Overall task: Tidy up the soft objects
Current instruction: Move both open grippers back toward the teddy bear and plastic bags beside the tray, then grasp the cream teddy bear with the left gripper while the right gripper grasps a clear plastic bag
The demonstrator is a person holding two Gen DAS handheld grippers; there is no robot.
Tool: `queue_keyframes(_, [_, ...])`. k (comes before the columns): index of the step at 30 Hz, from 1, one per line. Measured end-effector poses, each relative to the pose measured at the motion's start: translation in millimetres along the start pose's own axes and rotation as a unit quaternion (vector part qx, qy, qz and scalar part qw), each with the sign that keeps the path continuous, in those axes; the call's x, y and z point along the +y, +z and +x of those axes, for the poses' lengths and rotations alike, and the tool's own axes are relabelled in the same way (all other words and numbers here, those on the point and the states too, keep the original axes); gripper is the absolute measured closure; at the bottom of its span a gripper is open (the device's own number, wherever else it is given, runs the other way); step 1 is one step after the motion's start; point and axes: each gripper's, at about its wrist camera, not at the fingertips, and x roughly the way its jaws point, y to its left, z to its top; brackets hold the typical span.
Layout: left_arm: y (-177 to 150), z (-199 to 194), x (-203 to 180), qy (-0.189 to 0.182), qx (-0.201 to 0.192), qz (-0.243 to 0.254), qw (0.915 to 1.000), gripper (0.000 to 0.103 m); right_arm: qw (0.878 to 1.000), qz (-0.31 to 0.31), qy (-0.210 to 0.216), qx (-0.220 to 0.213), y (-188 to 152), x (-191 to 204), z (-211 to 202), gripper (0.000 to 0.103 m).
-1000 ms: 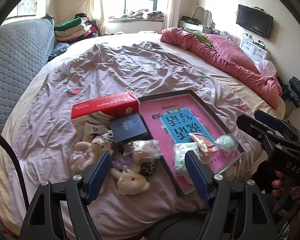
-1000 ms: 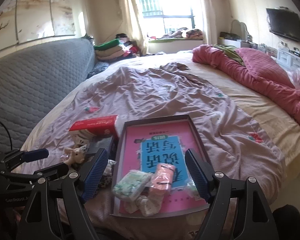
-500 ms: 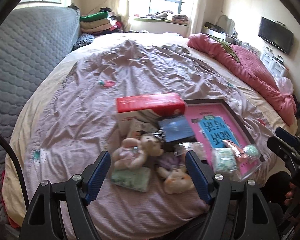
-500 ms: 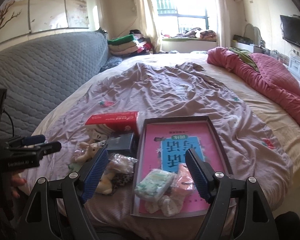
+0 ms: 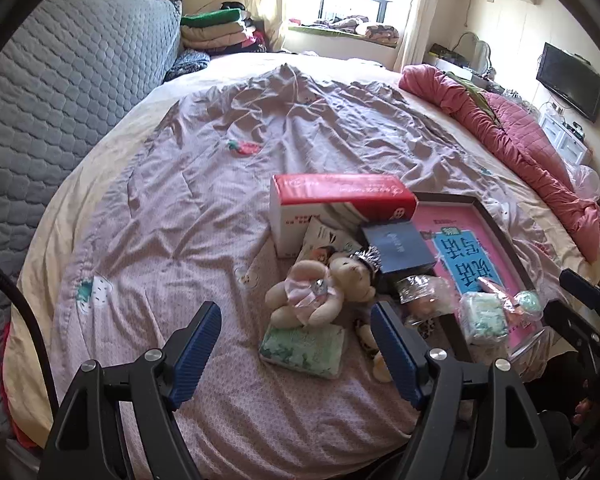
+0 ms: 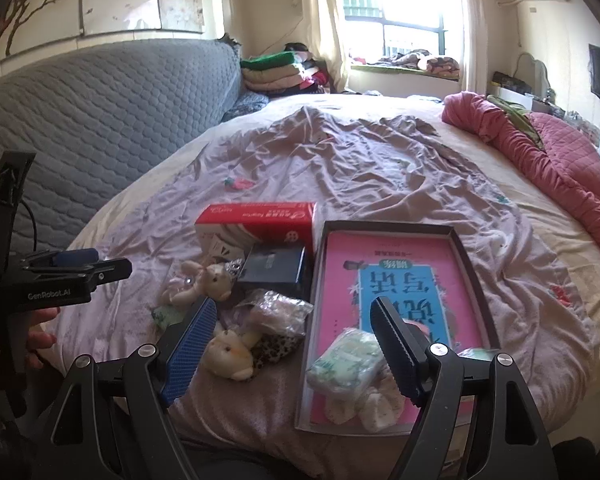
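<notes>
Left gripper (image 5: 296,344): jaws spread wide, nothing between the pads, hovering above the green soft pack (image 5: 304,345) and the plush bear (image 5: 324,294) lying on it. Right gripper (image 6: 294,344): likewise spread and empty, over the tray (image 6: 470,264), which already holds a white-green pack (image 6: 346,366). Judged: tray serves as the collection spot; loose plush (image 6: 228,354) awaits pickup. Beyond, red box (image 5: 340,200) and dark box (image 5: 396,246), probably not soft.

My gripper's ribbed blue pads (image 5: 196,350) look rubbery; the teddy (image 5: 324,294) is plush, the bedsheet (image 5: 204,200) wrinkled matt cloth, the red box (image 5: 340,204) glossy card.
</notes>
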Motion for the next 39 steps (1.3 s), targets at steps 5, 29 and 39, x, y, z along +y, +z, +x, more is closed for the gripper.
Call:
queue_keyframes(5, [-5,9,7,-0.010,0.010,-0.004,0.9999,0.027,1.000,-0.012,0.005,0.014,-7,10,11,0.022])
queue_keyframes(29, [-20,63,14,-0.023,0.051,-0.009,0.9984,0.027,0.998,-0.013,0.010,0.060,-27,20,64,0.022])
queue_keyframes(39, [-5,91,-10,-0.014,0.056,0.052,0.9970,0.021,0.997,-0.004,0.006,0.071,-28,12,83,0.022])
